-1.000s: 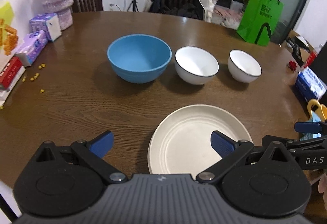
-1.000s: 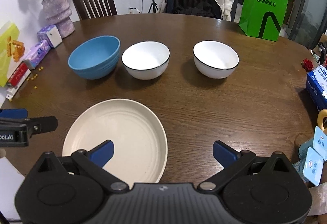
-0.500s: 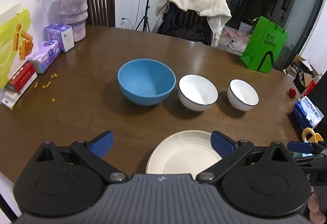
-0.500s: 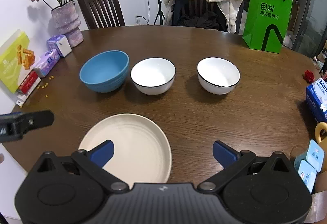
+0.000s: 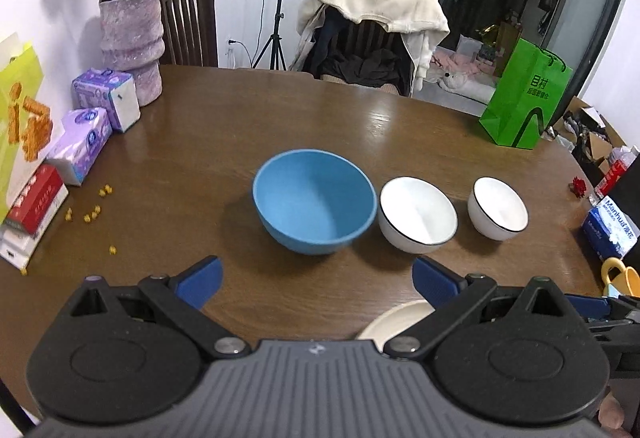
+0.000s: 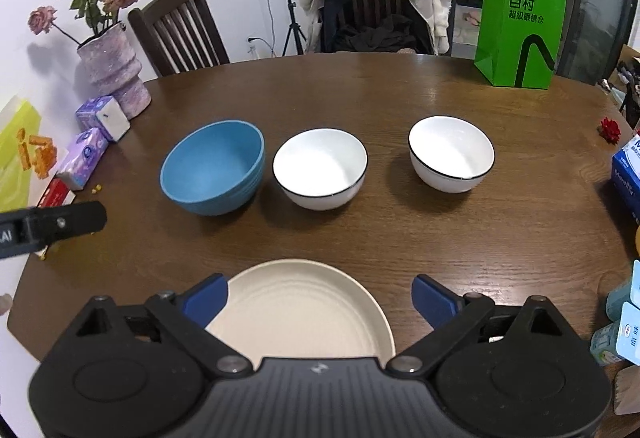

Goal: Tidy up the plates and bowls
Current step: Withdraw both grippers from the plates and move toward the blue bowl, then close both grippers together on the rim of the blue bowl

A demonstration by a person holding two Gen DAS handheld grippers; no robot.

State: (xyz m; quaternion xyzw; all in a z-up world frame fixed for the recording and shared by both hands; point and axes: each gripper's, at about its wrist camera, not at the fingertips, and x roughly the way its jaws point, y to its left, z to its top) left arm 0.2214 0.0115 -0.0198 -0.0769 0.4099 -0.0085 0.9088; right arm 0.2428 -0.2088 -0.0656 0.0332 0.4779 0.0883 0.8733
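On the round wooden table stand a blue bowl (image 5: 315, 201) (image 6: 214, 166), a larger white bowl with a dark rim (image 5: 418, 213) (image 6: 320, 167) and a smaller white bowl (image 5: 498, 207) (image 6: 451, 153) in a row. A cream plate (image 6: 300, 312) lies near the front edge; only its rim (image 5: 394, 318) shows in the left wrist view. My left gripper (image 5: 316, 276) is open and empty, above the table in front of the blue bowl. My right gripper (image 6: 320, 296) is open and empty, above the plate.
A purple vase with roses (image 5: 130, 38), tissue packs (image 5: 106, 102), a red box (image 5: 34, 198) and scattered yellow bits (image 5: 90, 214) sit at the left. A green bag (image 6: 520, 26) stands at the back right. Boxes and cups (image 5: 610, 230) crowd the right edge. Chairs stand behind the table.
Both grippers have pulled back and up from the table; the bowls and plate look smaller and lower in view. The plate has slid mostly under the left gripper's body. Nothing was grasped.
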